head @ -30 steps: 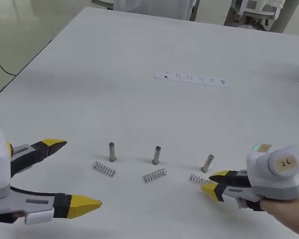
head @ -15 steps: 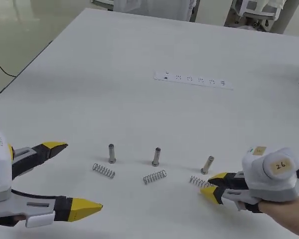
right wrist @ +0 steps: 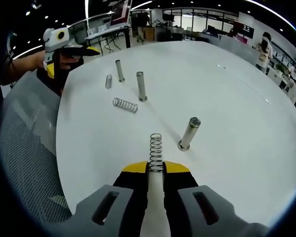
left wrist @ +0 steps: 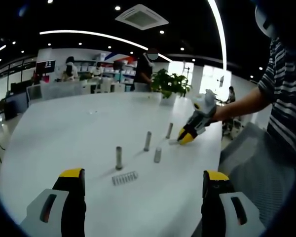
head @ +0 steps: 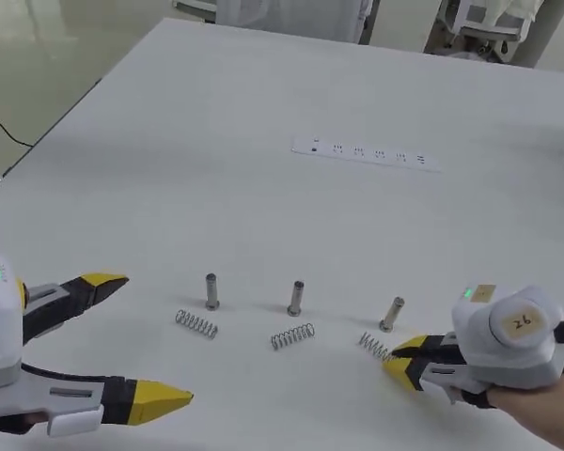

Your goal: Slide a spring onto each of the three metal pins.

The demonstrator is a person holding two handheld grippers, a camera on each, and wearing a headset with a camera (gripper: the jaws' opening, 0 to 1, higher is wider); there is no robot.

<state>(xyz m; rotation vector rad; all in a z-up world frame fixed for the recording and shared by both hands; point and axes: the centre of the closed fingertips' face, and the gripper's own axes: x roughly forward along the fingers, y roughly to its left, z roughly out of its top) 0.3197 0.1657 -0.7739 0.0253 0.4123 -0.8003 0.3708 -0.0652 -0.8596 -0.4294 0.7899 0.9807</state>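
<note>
**Right tool pinched spring end**

Right tool [right wrist: 156, 170] was clenched on the near end of the right spring [right wrist: 156, 145], which lay flat on the counter [right wrist: 227, 89] just beside the right pin [right wrist: 187, 133]. Spring likely light, squashy and prone to roll: hold an end coil, gently. Left tool [left wrist: 144, 174] gaped wide, empty. Beyond, mid spring [head: 292, 335] and left spring [head: 195, 324] lay off their pins.

Silver spring [right wrist: 156, 147] — white table [right wrist: 237, 94]

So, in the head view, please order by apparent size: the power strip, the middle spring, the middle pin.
Largest: power strip. Then middle spring and middle pin: they look about alike, so unranked.
</note>
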